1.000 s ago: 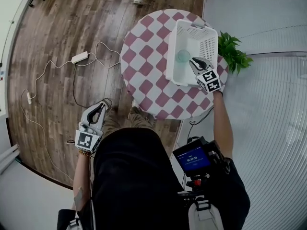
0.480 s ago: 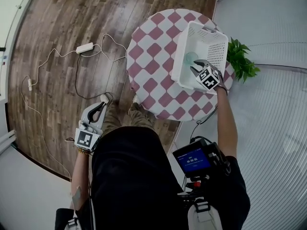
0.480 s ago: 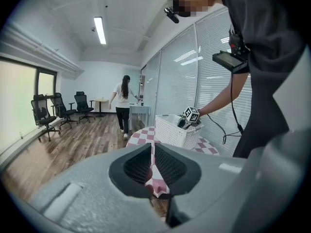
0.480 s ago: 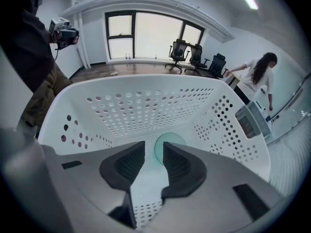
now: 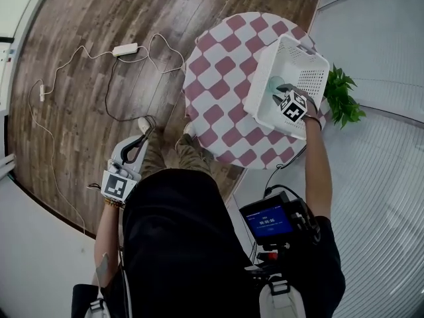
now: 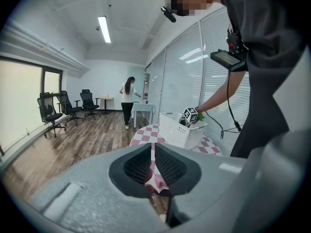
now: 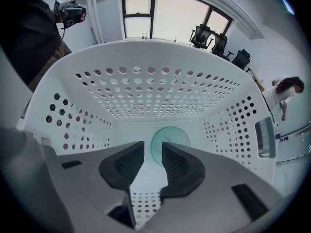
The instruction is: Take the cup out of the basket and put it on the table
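A pale green translucent cup point(image 7: 171, 136) lies on the floor of the white perforated basket point(image 7: 155, 91), just beyond my right gripper point(image 7: 153, 149). Its jaws are opening, and nothing is between them. In the head view the basket point(image 5: 260, 95) stands on the right side of the round red-and-white checkered table point(image 5: 218, 65). There the right gripper point(image 5: 283, 90) reaches down into it beside the cup point(image 5: 274, 85). My left gripper point(image 5: 140, 140) hangs low at the person's left side over the wooden floor, its jaws together and holding nothing.
A green plant point(image 5: 344, 98) stands just right of the table. White cables and a power strip point(image 5: 126, 48) lie on the floor to the left. In the left gripper view a person point(image 6: 129, 101) stands far off near office chairs point(image 6: 51, 110).
The right gripper has gone deeper into the basket toward the cup. The head view has shifted, so the table sits further right. The left gripper stays at the person's side.
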Tool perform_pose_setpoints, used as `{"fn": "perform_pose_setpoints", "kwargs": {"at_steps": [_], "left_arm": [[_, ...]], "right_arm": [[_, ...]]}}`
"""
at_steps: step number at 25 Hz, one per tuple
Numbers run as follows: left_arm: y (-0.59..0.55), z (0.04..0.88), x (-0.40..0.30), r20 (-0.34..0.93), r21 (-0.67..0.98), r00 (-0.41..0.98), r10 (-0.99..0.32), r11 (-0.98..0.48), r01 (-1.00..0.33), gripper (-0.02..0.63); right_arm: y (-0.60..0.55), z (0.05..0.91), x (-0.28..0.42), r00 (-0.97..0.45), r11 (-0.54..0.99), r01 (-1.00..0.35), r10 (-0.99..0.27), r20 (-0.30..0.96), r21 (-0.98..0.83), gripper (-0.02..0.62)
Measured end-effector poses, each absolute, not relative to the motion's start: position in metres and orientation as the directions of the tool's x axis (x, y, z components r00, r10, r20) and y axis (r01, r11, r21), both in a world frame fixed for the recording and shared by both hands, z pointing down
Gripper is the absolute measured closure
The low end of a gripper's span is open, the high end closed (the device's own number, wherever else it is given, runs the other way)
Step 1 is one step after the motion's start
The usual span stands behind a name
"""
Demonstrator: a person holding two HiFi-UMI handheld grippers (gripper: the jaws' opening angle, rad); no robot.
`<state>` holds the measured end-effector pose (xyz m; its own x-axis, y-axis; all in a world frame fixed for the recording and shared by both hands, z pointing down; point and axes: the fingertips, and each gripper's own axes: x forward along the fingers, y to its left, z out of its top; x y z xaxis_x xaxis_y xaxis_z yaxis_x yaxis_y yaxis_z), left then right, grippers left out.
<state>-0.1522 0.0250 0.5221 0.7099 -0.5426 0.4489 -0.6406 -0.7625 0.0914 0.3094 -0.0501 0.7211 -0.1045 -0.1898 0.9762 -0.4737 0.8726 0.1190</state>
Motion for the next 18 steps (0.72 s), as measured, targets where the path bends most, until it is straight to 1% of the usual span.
{"fn": "perform_pose_setpoints", "kwargs": {"at_steps": [6, 18], "left_arm": [[0.027, 0.525, -0.154, 0.453, 0.097, 0.698, -0.554, -0.748, -0.657, 0.578], [0.034, 0.531, -0.159, 0.47, 0.106, 0.679, -0.564, -0.728, -0.677, 0.578]], "right_arm": [[-0.052, 0.733, 0.309, -0.074, 0.907, -0.412, -0.129, 0.989, 0.088, 0.472], [-0.053, 0.75, 0.311, -0.014, 0.93, -0.362, -0.069, 0.997, 0.059, 0.474]]}}
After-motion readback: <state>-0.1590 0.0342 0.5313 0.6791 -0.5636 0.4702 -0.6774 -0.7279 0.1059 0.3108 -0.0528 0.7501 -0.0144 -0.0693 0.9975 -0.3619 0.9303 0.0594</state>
